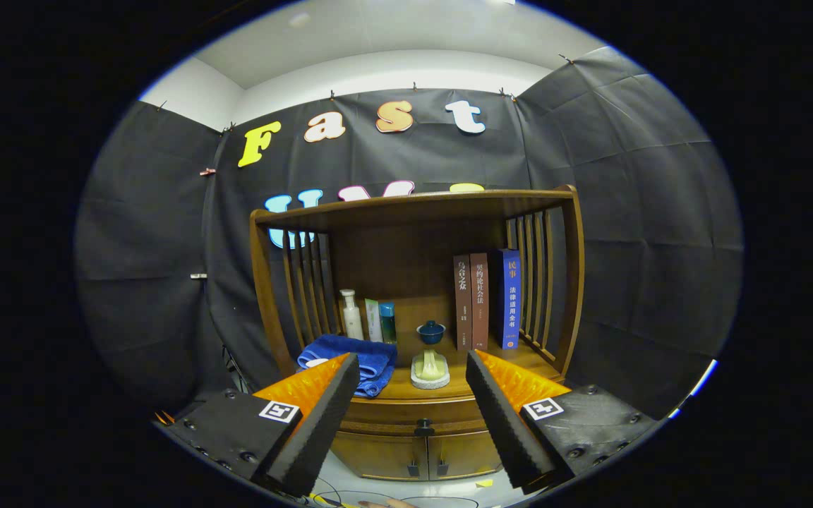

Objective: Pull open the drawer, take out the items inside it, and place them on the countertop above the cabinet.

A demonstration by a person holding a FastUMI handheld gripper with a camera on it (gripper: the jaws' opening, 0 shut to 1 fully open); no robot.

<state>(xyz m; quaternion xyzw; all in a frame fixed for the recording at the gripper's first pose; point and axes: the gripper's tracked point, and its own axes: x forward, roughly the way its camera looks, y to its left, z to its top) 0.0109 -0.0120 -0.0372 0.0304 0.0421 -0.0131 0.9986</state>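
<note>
Glossy wooden cabinet [413, 451], cloth towel [357, 356]

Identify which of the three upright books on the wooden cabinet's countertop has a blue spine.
The tall blue book, standing rightmost, nearest the slatted side rail. The two brown books to its left are shorter. The gripper is open, well short of them.

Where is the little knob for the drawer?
In the gripper view the drawer knob sits on the closed drawer front, under the countertop and above the two cabinet doors, ahead between the open jaws.

Blue towel [353, 358] partly hidden behind the left finger [318, 416], drawer [413, 411] ends covered by both spread fingers, book [510, 296] spine lettering too small to read
</note>
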